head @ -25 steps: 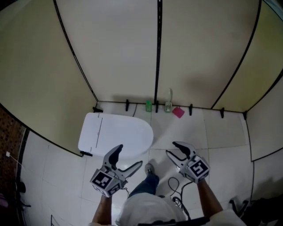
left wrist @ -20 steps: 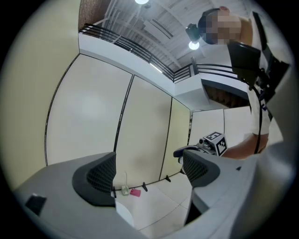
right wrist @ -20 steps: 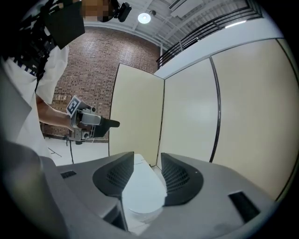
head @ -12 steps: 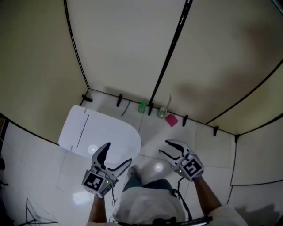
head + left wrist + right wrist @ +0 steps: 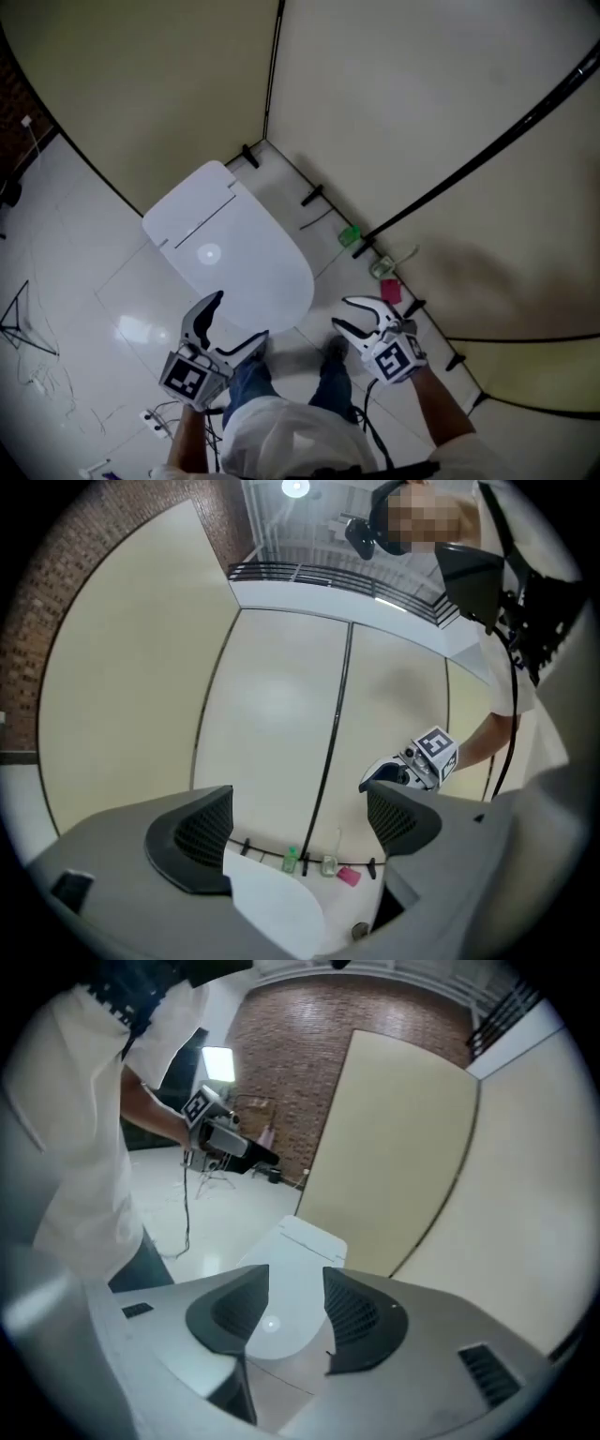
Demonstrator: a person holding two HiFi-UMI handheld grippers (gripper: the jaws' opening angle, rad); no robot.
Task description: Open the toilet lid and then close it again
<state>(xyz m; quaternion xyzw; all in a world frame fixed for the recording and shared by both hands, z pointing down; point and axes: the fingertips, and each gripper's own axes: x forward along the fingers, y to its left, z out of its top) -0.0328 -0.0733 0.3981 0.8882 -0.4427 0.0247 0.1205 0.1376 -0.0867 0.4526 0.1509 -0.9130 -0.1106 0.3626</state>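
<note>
**Both tongs empty at the front of a shut lid**

Nearest me, the person's legs (image 5: 251, 382) stand at the toilet's front end. The left tongs (image 5: 241, 316) hang with jaws spread wide and nothing in them, one tip over the near-left edge of the lid (image 5: 230, 248). The right tongs (image 5: 342, 314) sit off to the right of the front rim, clear of it. Their jaws are parted only narrowly and are likewise empty, and their camera looks through that gap down onto the lid.

The lid lies flat and shut. Its long axis runs from the rounded front edge, near and right, to the hinge (image 5: 199, 221), far and left. The edge to lift therefore lies just ahead of both tongs, and I judge the left pair the nearer. A lift would, I reckon, swing the lid up and away toward the far-left corner, where the partition (image 5: 187, 103) stands close behind.

Room is uneven. To the left is open white floor (image 5: 84, 281), with cables (image 5: 42, 380) lying well off. On the right there is only a tight strip before the partition's foot, where a green bottle (image 5: 349, 235) and a pink item (image 5: 391, 291) stand. I would keep the right tongs' sweep short.
</note>
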